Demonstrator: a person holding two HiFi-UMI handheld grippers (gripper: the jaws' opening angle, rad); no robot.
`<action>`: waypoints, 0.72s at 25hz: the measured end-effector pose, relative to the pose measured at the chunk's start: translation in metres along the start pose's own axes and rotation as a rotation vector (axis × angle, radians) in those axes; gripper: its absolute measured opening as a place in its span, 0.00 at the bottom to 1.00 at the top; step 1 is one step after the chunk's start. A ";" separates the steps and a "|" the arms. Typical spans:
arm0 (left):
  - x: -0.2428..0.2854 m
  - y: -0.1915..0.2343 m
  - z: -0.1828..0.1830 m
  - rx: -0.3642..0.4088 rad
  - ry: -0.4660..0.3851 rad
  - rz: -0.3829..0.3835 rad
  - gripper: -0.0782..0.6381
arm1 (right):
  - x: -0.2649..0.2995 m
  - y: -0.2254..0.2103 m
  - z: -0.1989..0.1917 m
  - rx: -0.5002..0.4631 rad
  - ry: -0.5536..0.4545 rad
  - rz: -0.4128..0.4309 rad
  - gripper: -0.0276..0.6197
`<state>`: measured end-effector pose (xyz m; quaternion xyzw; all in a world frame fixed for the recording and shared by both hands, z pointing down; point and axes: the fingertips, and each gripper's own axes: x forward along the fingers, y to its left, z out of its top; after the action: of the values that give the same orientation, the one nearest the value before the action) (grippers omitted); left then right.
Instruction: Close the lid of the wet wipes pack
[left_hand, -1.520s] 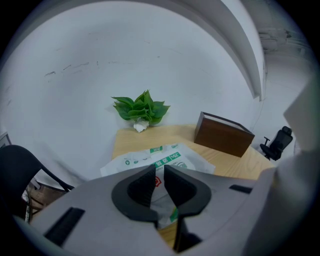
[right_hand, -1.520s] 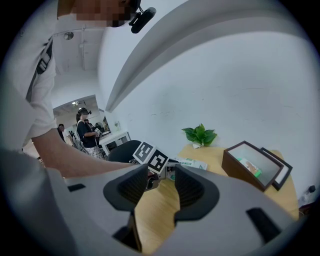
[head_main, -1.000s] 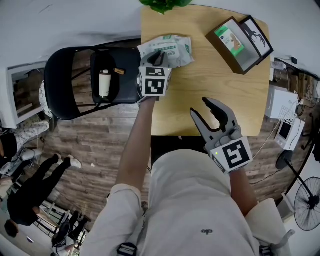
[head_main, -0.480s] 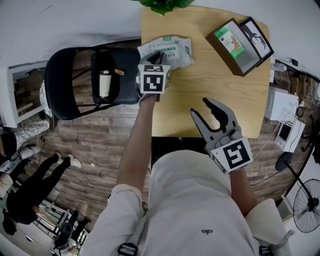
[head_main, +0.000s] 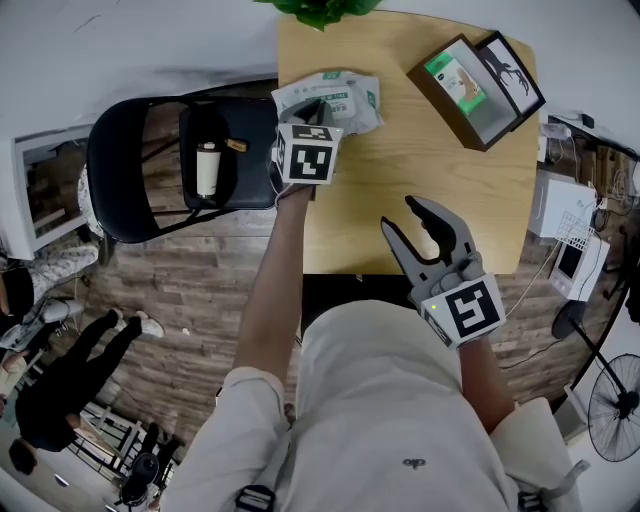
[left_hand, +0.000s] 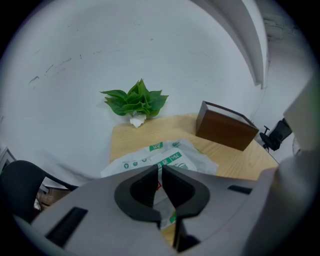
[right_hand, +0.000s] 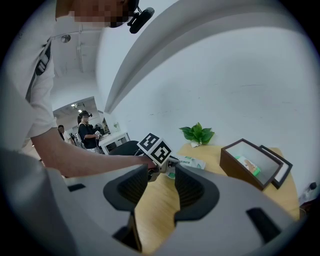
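Note:
The wet wipes pack (head_main: 345, 95), white with green print and crumpled, lies at the far left of the wooden table (head_main: 400, 170). My left gripper (head_main: 314, 112) points steeply down over the pack's near edge. Its jaws have just been closing and now stand almost together, leaving a narrow slit. Through that slit in the left gripper view only the pack (left_hand: 165, 157) shows, and I cannot make out the lid. My right gripper (head_main: 415, 225) hovers open near the table's front edge with nothing between its fingers. From the right gripper view the left gripper (right_hand: 167, 165) is seen on the pack.
A brown open box (head_main: 470, 90) holding a green packet stands at the back right, its lid leaning beside it. A green plant (head_main: 325, 10) sits at the back edge. A black chair (head_main: 180, 165) with a small bottle on it stands left of the table.
The left gripper's jaws have drawn together over the pack. Both hands have stayed where they were.

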<state>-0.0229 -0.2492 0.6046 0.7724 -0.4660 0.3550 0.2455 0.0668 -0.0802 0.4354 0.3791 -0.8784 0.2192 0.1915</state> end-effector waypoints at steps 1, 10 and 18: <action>0.000 0.000 0.000 -0.001 -0.002 0.001 0.15 | 0.000 -0.001 0.000 0.000 -0.001 -0.001 0.30; 0.007 0.000 0.011 -0.004 -0.008 -0.005 0.15 | 0.000 -0.003 0.001 0.004 -0.002 -0.007 0.30; 0.010 0.000 0.008 -0.018 0.006 -0.009 0.15 | -0.001 -0.006 0.003 0.006 -0.004 -0.008 0.30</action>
<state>-0.0173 -0.2610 0.6074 0.7712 -0.4650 0.3519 0.2553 0.0718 -0.0848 0.4342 0.3837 -0.8766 0.2204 0.1893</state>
